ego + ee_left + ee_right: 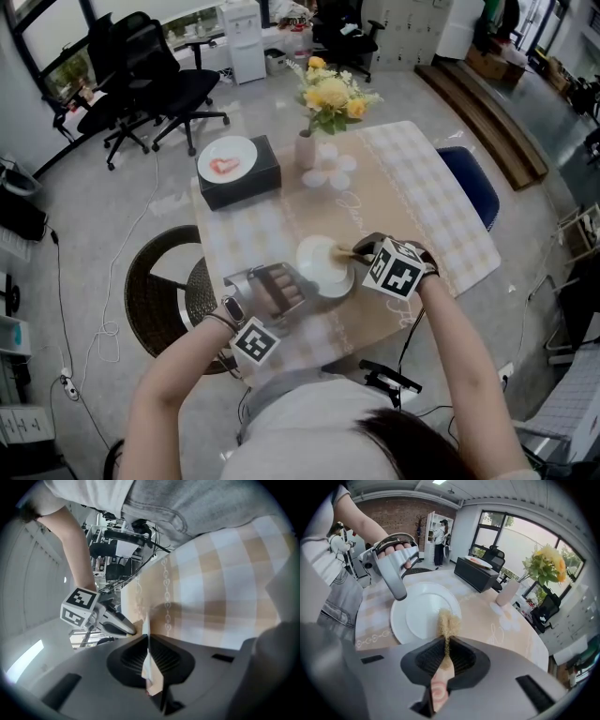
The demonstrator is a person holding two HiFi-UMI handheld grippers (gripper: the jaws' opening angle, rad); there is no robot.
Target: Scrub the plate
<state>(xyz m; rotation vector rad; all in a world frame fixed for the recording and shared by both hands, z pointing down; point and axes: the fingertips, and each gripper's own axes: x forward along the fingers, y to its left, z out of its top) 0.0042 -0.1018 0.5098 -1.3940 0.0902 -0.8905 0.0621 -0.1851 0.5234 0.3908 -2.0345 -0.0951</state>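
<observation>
smooth white plate, rough fibre brush

the round, glossy white plate [419, 616] lies on a beige checked tablecloth [422, 202] printed with heart chains. the left gripper [147, 641] is clamped on its thin rim. the right gripper [446, 651] pinches a tan, stringy brush [446, 620], with the tuft over the plate.

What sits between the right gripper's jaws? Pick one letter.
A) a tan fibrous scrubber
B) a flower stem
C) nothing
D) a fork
A: the right gripper view shows the right gripper shut on a tan fibrous scrubber, whose tuft reaches over the white plate.
</observation>
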